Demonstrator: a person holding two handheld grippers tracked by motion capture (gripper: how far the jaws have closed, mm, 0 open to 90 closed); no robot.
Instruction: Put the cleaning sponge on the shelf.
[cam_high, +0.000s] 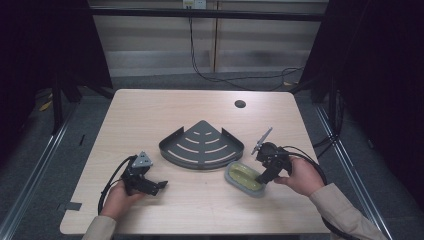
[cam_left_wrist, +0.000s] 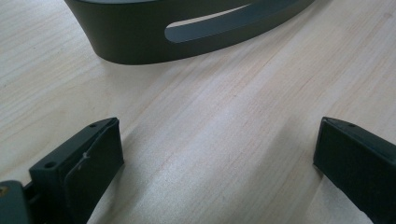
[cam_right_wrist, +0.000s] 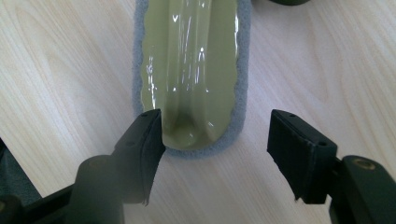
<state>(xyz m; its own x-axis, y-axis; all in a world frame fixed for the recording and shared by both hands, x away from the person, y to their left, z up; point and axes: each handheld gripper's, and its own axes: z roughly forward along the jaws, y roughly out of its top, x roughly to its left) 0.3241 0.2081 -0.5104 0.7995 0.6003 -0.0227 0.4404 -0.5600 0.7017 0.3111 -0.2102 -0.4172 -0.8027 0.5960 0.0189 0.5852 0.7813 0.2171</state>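
Sponge (cam_high: 243, 178), a green glossy pad with a grey foam border, lies flat on the table (cam_high: 150, 110) toward the near right, just beside the curved front wall of the dark slotted corner shelf (cam_high: 201, 145); whether the two touch I cannot tell. In the right gripper view the sponge (cam_right_wrist: 194, 70) runs straight away from the right gripper (cam_right_wrist: 217, 135), whose jaws stand wide apart and hold nothing. One jaw sits right at the sponge's near corner, possibly touching its foam edge; the other is well clear over bare wood. In the high view the right gripper (cam_high: 264, 177) points down at the sponge's near end.

The left gripper (cam_high: 159, 186) rests low at the near left, jaws wide open and empty. In its own view, open wood lies between the jaws, and the shelf's slotted wall (cam_left_wrist: 196, 28) crosses the top. The table's far half is bare except a round hole (cam_high: 240, 104).
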